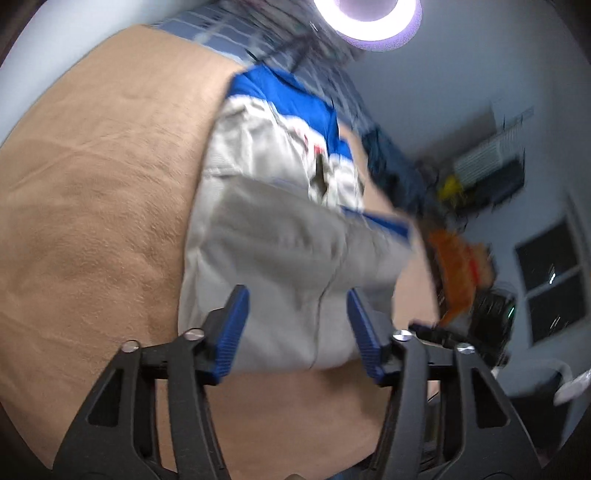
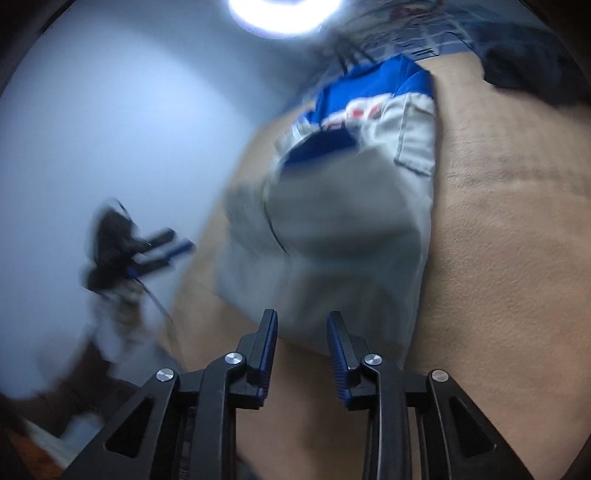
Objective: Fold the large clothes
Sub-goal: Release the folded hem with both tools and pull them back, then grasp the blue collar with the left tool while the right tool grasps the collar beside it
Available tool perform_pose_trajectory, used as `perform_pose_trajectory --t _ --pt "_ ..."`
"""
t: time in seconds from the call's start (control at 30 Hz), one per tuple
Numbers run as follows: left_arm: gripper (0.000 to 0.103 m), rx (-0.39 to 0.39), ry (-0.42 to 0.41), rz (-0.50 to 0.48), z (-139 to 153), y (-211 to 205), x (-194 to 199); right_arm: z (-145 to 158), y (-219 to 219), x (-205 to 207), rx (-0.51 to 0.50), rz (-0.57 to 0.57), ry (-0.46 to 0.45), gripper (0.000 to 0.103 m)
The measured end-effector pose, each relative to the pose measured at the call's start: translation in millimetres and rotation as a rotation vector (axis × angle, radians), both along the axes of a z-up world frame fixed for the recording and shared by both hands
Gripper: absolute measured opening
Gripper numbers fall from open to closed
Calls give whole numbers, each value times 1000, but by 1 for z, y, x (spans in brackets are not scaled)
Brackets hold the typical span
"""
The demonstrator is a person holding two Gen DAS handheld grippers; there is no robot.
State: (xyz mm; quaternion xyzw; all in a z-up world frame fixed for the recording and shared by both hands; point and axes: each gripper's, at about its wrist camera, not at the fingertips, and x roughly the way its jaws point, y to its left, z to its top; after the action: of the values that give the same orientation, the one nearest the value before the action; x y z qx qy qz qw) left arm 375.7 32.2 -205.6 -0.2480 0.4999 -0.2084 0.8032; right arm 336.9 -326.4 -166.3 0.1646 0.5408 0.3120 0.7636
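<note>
A folded grey-and-blue jacket with red lettering lies on a tan blanket. My left gripper hovers over the jacket's near end. Its blue pads stand well apart and nothing is pinched between them. In the right wrist view the same jacket is blurred, lying on the blanket. My right gripper hangs over the jacket's near edge with a narrow gap between its pads and no cloth in it. The left gripper shows as a dark blur at the left of that view.
Blue plaid bedding lies past the blanket's far edge, with dark clothing at one corner. A ring lamp glares overhead. Off the bed's side are an orange object, a window and a wall unit.
</note>
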Motion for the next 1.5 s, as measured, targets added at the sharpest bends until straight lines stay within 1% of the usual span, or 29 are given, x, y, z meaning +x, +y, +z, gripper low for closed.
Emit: perform_pose_trajectory --t 0.1,0.17,0.2,0.27,0.3,0.33,0.43,0.47,0.5,0.53,0.57,0.63,0.7,0.77,0.83,0.9,0.97,1.0,1.03,1.07,1.1,1.17,1.23,1.3,1.33,1.4,1.5 --pt "53 36 5 -20 -9 -14 3 -9 19 13 -65 -4 -18 29" --pt "53 77 -17 -14 -12 -22 12 -8 28 23 -89 -11 -50 29" --pt "53 101 -33 -10 -13 -24 16 -4 32 29 -119 -16 -84 29" --pt "53 136 -57 -13 -17 -27 25 4 41 29 -140 -20 -134 30" --pt "53 169 -73 -18 -20 -30 30 5 44 32 -159 -29 -164 30" --pt "53 200 -86 -23 -24 -32 34 5 48 35 -187 -39 -195 31" --pt "53 259 -107 -37 -37 -38 47 -4 63 54 -288 -63 -264 31" --pt "53 270 -110 -42 -42 -38 50 -9 70 61 -319 -65 -271 31" --pt "53 284 -112 -53 -49 -40 53 -17 72 64 -362 -59 -271 27" --pt "53 295 -110 -64 -56 -42 56 -26 74 68 -394 -48 -257 24" --pt "53 303 -109 -81 -64 -43 58 -32 75 69 -416 -40 -242 22" --pt "53 334 -151 -112 -72 -48 56 -44 74 71 -437 -35 -228 21" --pt "53 390 -195 -150 -74 -55 52 -52 76 70 -450 -41 -235 22" --pt "53 378 -193 -146 -74 -53 52 -53 76 67 -456 -44 -244 22" --pt "53 361 -170 -150 -71 -50 53 -51 76 70 -450 -32 -229 23" --pt "53 330 -146 -159 -64 -46 55 -42 71 73 -412 -34 -206 25" --pt "53 278 -132 -142 -54 -36 58 -34 67 75 -375 -41 -207 36" --pt "53 249 -134 -122 -46 -29 61 -27 63 75 -351 -49 -222 47" --pt "53 239 -136 -110 -41 -25 64 -18 57 75 -334 -67 -249 57" --pt "53 231 -135 -94 -34 -19 70 -13 54 76 -328 -83 -270 59" --pt "53 224 -135 -82 -28 -14 77 -4 47 79 -320 -110 -303 60" --pt "53 223 -144 -55 -16 -7 90 7 38 89 -310 -132 -322 61" --pt "65 229 -164 -21 -3 3 108 15 28 103 -310 -154 -328 64" --pt "66 211 -179 9 7 11 128 21 17 121 -319 -167 -338 70" --pt "66 202 -178 15 9 14 136 23 14 129 -325 -172 -343 72" --pt "67 176 -172 40 11 20 162 26 5 150 -331 -192 -350 72" --pt "67 147 -156 66 5 27 199 28 -6 183 -315 -222 -349 73"
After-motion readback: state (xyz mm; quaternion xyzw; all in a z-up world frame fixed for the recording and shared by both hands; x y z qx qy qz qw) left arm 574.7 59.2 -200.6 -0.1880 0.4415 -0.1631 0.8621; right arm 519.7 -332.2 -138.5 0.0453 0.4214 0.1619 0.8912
